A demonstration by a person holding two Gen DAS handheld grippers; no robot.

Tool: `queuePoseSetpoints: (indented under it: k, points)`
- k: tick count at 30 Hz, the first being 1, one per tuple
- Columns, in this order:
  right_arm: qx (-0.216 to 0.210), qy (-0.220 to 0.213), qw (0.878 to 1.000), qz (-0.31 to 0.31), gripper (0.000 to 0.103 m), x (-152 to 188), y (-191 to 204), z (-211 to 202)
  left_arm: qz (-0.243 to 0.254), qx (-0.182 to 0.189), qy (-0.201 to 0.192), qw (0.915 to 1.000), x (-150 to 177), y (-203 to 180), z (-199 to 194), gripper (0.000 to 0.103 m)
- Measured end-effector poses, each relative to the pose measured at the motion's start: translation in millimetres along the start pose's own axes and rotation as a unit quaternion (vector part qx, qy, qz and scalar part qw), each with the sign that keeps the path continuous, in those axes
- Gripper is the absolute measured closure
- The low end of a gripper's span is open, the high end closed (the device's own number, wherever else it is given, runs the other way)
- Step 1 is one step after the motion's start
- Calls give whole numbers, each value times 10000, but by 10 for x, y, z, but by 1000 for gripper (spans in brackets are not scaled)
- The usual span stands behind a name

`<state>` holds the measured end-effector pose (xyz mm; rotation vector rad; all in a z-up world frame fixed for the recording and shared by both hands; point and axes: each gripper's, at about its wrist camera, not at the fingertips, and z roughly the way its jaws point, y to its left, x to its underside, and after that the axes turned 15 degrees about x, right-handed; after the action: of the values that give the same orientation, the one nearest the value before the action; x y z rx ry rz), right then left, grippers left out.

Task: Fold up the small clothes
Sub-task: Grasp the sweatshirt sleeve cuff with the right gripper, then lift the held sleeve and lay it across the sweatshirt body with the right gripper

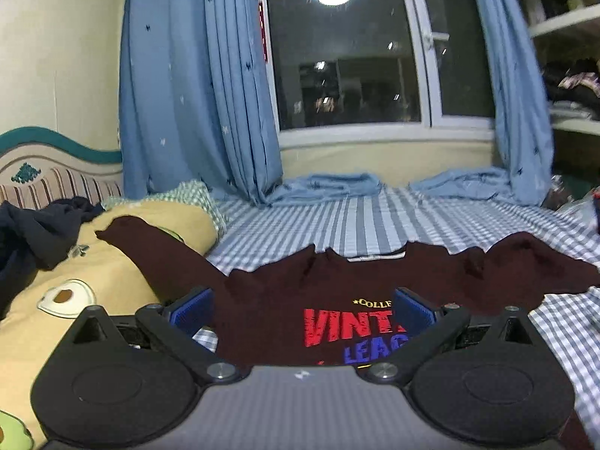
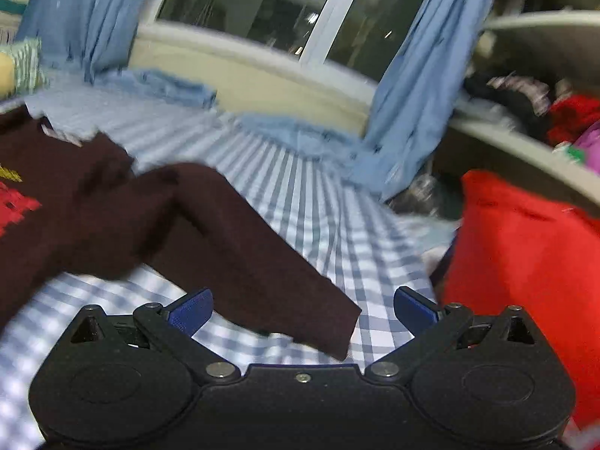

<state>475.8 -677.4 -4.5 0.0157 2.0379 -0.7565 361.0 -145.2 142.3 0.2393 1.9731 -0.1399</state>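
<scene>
Your left gripper (image 1: 302, 309) sits nearest the lens, its blue pads (image 1: 193, 309) spread wide apart with nothing between them, poised over the chest of the maroon sweatshirt (image 1: 285, 296). You can read part of the print there: red "VINT", blue "LEAG" under it, and a small yellow line above. That sweatshirt lies face up on the blue-and-white checked bedsheet (image 1: 375, 217), collar pointing toward the window (image 1: 345, 48), both sleeves stretched out sideways. Its sleeve on the left side of the view climbs onto the yellow cartoon quilt (image 1: 112, 262), which also carries a crumpled dark navy garment (image 1: 33, 232) close to the striped headboard (image 1: 48, 176). Beyond the sweatshirt's collar, blue curtains (image 1: 195, 86) hang down either side of the window and pool on the sheet.

Your right gripper (image 2: 302, 309) is likewise parted and empty, hovering just above the cuff of the other sleeve (image 2: 262, 262); the cuff end lies between the two pads in the right wrist view, though you cannot tell whether anything touches it. This view is motion-blurred. A bright red cloth (image 2: 521, 270) sits to the right of that sleeve, clear of it, below a shelf (image 2: 525, 138) stuffed with mixed clothes.
</scene>
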Motion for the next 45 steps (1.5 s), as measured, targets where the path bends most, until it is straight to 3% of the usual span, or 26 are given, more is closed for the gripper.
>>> queuePoseSetpoints:
  k: [2, 4, 9, 12, 17, 20, 23, 26, 31, 33, 34, 39, 45]
  points:
    - [-176, 324, 9991, -226, 16, 25, -48, 479, -68, -131, 153, 9998, -102, -187, 253, 0]
    - [-415, 749, 9961, -188, 18, 79, -89, 888, -123, -149, 233, 9995, -175, -347, 459, 0]
    - [-676, 1037, 9907, -557, 16, 240, 18, 1390, 186, -175, 499, 9984, -318, -762, 971, 0]
    - [-648, 948, 9918, -565, 6, 281, 40, 1479, 395, -264, 614, 9970, -342, -940, 1224, 0]
    - [-828, 827, 9889, -915, 16, 288, 130, 1398, 96, -35, 384, 9992, -191, -872, 1298, 0]
    - [-862, 1037, 9854, -1043, 16, 264, 193, 1420, 139, -203, 553, 9982, -84, -784, 1260, 0]
    - [-1211, 1223, 9790, -1089, 17, 211, 128, 1565, 229, -407, 574, 9973, -27, -742, 1144, 0]
    - [-1763, 1597, 9694, -606, 37, 202, -26, 1665, 255, -609, 588, 9961, 8, -744, 1068, 0]
    - [-1910, 1564, 9668, -663, 65, 167, 8, 1550, 149, -697, 596, 9957, 24, -797, 1052, 0]
    - [-2024, 1676, 9639, -434, 74, 147, -43, 1556, 161, -682, 596, 9958, 16, -840, 1072, 0]
    - [-2088, 1682, 9627, -359, 83, 141, -77, 1551, 178, -665, 595, 9959, 6, -865, 1075, 0]
    - [-2092, 1470, 9666, 161, 86, 103, -223, 1346, 324, -621, 527, 9962, -65, -973, 1077, 0]
    - [-1890, 1069, 9673, 1312, 86, -122, -427, 915, 19, -746, 435, 9963, -163, -830, 1084, 0]
